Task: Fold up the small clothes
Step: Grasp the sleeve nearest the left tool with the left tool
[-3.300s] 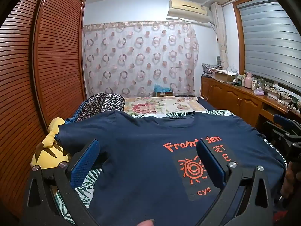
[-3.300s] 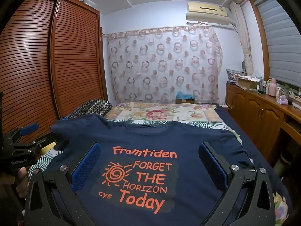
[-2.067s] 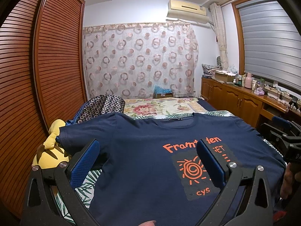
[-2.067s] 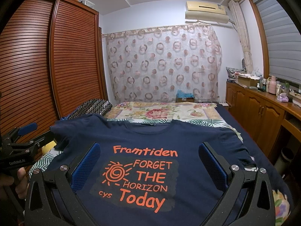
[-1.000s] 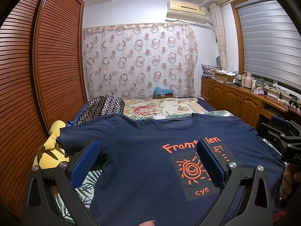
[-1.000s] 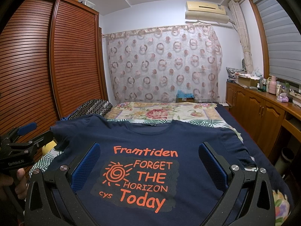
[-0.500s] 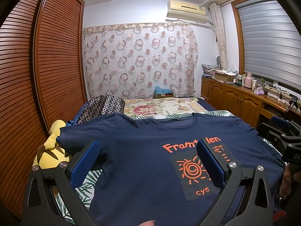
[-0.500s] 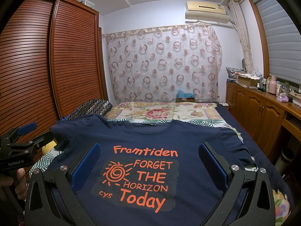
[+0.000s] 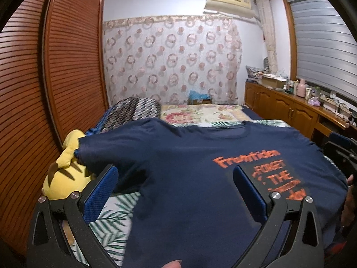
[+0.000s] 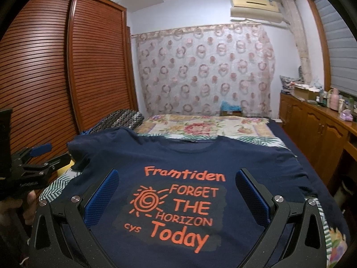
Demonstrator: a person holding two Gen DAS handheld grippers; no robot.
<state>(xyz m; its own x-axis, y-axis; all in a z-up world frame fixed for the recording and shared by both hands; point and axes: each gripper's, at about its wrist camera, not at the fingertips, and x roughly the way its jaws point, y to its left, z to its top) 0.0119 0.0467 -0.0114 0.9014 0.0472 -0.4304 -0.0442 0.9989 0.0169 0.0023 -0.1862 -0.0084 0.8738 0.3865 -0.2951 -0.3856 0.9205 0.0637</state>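
A navy T-shirt (image 10: 245,163) with an orange "Framtiden / Forget the horizon today" print (image 10: 178,203) lies spread flat, front up, on the bed, collar at the far side. My right gripper (image 10: 177,178) hovers open over the print with nothing between its blue pads. My left gripper (image 9: 175,176) hovers open over the shirt's left half (image 9: 178,156), near the left sleeve (image 9: 100,149), also holding nothing. Each gripper shows at the edge of the other's view: the left gripper (image 10: 51,154) beside the sleeve, the right gripper (image 9: 337,145) by the shirt's right side.
A yellow plush toy (image 9: 64,174) lies by the left sleeve, a ring-patterned cushion (image 9: 131,111) behind it. The leaf-print sheet (image 9: 111,221) and floral bedspread (image 9: 200,114) lie under and beyond the shirt. Louvred wardrobe doors (image 9: 67,67) stand left, wooden cabinets (image 9: 290,111) right.
Both views have slid a little, so the shirt and room sit further right in frame. The left wrist view is blurred with motion. Both grippers stay open and the shirt lies as before.
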